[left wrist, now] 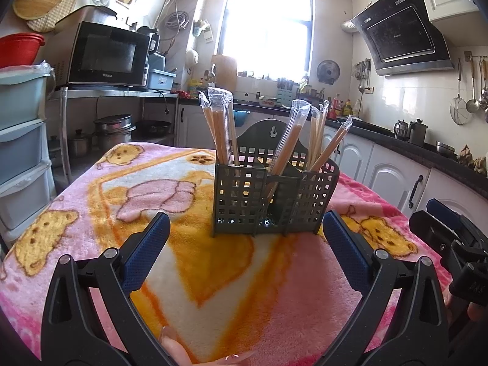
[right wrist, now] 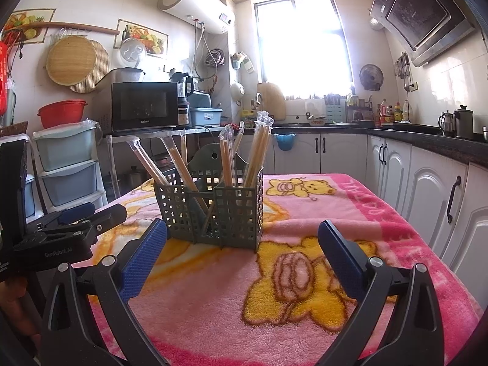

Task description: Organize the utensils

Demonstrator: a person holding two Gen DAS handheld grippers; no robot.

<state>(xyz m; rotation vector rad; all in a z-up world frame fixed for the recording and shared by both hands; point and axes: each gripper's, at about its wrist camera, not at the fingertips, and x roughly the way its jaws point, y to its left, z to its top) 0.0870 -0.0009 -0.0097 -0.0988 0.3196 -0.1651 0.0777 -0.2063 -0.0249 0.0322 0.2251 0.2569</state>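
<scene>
Chopsticks (left wrist: pixel 224 134): wrapped in clear plastic, they stand in the green basket (left wrist: pixel 244 201), leaning this way and that. I think they stand up so each one is easy to pull out.
Basket: it sits on the pink bear blanket (left wrist: pixel 76 213), near the middle of the table, just past my two grippers. It has a few small boxes inside, and sticks are in more than one box.
Left gripper (left wrist: pixel 245 228): wide apart, holding nothing. The blue pads (left wrist: pixel 146 253) point at the basket but do not touch it.
Right gripper (right wrist: pixel 242 238): wide apart too, with nothing in it. It waits near the front of the basket.
Blanket: soft and fuzzy, so I think the basket could slide or tip if I bump it.
Job: no sticks lie loose on the blanket that I can see, so the tidy-up looks almost done or done.
Watch out: the plastic wraps look slippery.
</scene>
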